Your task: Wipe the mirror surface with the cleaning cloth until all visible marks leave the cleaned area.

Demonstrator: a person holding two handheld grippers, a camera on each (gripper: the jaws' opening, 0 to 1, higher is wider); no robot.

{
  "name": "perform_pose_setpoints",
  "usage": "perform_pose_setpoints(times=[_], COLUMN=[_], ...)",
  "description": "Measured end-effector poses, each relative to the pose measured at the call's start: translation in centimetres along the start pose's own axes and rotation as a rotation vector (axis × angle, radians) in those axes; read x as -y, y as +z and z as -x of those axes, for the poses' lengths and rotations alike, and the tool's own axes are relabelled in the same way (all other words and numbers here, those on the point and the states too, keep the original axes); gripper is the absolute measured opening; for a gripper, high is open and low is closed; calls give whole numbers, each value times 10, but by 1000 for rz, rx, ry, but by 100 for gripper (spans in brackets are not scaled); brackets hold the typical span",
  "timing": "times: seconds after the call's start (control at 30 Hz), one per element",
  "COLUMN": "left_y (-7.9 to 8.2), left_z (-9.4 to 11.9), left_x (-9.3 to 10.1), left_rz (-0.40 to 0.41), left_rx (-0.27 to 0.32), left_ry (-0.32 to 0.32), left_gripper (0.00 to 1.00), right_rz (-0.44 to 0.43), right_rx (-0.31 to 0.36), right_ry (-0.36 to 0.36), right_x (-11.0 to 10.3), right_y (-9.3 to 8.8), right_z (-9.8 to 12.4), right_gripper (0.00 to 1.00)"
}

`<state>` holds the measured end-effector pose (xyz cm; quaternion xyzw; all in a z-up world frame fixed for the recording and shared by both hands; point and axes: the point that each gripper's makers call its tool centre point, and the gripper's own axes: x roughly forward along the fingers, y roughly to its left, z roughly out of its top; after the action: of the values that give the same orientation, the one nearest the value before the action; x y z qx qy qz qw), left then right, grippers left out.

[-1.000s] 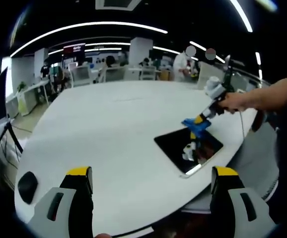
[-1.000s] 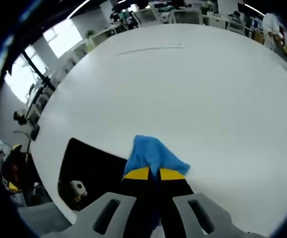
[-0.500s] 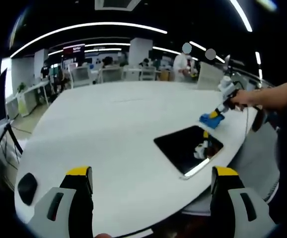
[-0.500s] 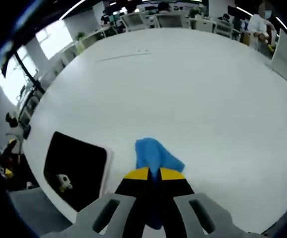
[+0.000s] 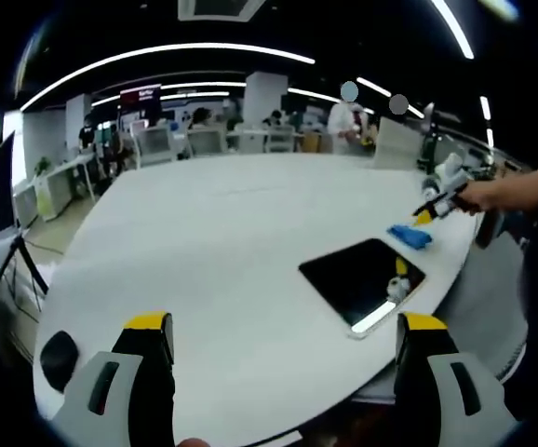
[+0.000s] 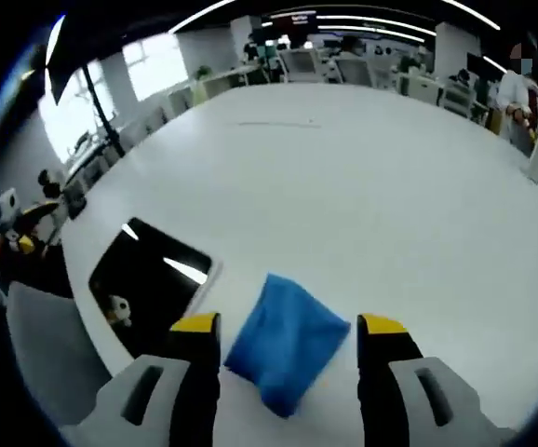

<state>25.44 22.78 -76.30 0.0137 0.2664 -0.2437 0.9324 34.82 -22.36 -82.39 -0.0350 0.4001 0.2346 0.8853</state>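
The mirror (image 5: 362, 280) lies flat near the table's right edge, a dark rectangle with a pale rim; it is the same mirror (image 6: 148, 275) at the left of the right gripper view. Beside it, on the bare tabletop, lies the blue cleaning cloth (image 6: 286, 339), folded and free. My right gripper (image 6: 288, 328) stands open over the cloth with a jaw on each side of it. From the left gripper view the cloth (image 5: 410, 236) rests just beyond the mirror, with the right gripper (image 5: 426, 216) held above it by a hand. My left gripper (image 5: 284, 326) is open and empty, well short of the mirror.
A large white round table (image 5: 204, 242) carries everything. A small black object (image 5: 59, 351) sits near its left front edge. Desks, chairs and people fill the office behind. A person's arm (image 5: 520, 191) reaches in from the right.
The right gripper carried the cloth off the mirror onto the table beside it, then opened and let it go. The left gripper has stayed put.
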Motion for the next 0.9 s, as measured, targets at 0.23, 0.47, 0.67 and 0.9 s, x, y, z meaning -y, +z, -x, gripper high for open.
perform_pose_setpoints(times=[0.23,0.47,0.67,0.9], left_y=[-11,-6,-1,-5], left_z=[-1,3,4,8], left_x=[-11,-15,-17,-15], left_rz=[10,-12,-22,1], left_rx=[1,9,19,20], left_ry=[-7,0,10,18], left_gripper=[100,100,100,100], right_rz=[39,4,-2,-40], right_rx=[56,113,153,163], right_ry=[66,17,-5,18], right_x=[-7,-3,3,-5], right_y=[-38,-60,-57,-60], right_z=[30,50,47,45], right_gripper=[75,69,64,68])
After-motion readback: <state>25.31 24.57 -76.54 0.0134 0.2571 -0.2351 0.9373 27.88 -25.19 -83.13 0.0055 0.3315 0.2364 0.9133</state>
